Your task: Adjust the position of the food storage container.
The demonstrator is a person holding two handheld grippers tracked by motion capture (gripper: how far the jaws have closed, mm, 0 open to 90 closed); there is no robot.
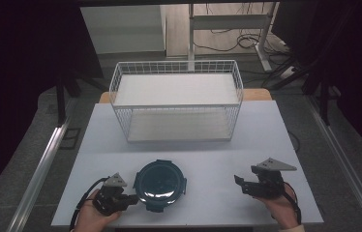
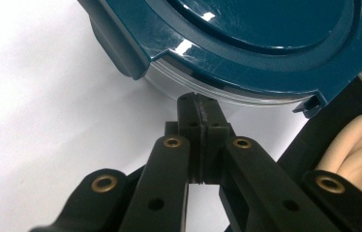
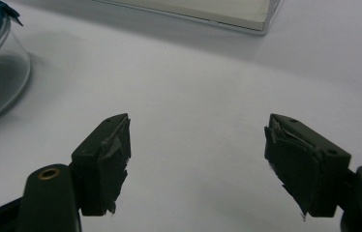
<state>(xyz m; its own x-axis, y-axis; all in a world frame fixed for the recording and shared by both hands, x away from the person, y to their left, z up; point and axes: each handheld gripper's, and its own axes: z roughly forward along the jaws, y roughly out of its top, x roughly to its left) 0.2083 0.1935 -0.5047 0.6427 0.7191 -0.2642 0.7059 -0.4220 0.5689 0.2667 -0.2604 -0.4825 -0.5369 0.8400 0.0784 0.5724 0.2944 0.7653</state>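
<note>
Left gripper (image 2: 199, 104) is clenched empty against the teal-lidded container (image 1: 160, 181) — a nudge could skid it; right gripper (image 1: 241, 184) gapes, empty.

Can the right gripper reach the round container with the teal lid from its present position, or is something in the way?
Probably yes. Bare table lies between the right gripper and the container; its jaws stand open and empty, pointing toward it. The shut left gripper is at the container's other side.
</note>
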